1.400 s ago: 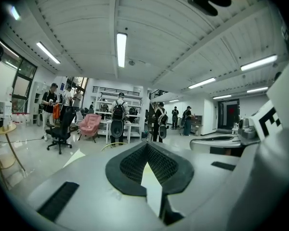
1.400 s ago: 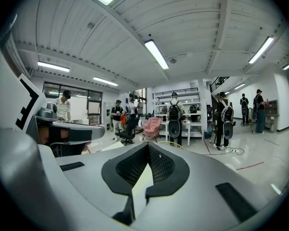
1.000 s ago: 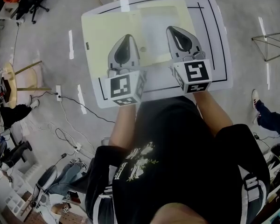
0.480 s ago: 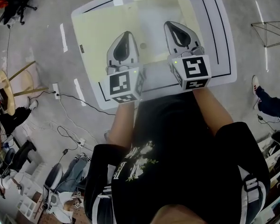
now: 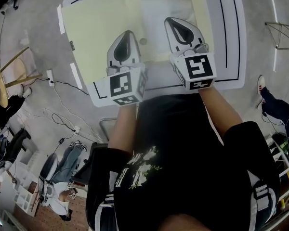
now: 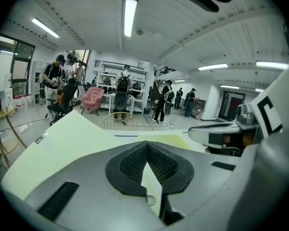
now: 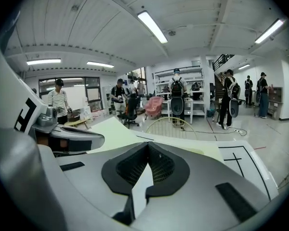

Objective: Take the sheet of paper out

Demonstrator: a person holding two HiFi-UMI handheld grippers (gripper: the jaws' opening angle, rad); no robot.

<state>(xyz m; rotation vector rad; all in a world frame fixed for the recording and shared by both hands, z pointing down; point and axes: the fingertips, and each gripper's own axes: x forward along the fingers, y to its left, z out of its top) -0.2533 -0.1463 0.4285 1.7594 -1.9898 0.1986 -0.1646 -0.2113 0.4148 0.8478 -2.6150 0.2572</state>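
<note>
Jaws sit pressed together, empty, on left gripper [image 5: 128, 34] and right gripper [image 5: 170, 22] over pale yellow folder [image 5: 98, 25]; spread them before pinching white paper sheet [image 5: 167, 5] at twelve o'clock.

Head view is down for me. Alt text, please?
From above, a person in a black shirt holds the left gripper and right gripper side by side over a pale yellow folder on a white, black-lined table. A whiter sheet shows in the folder by the right gripper's tip.
</note>
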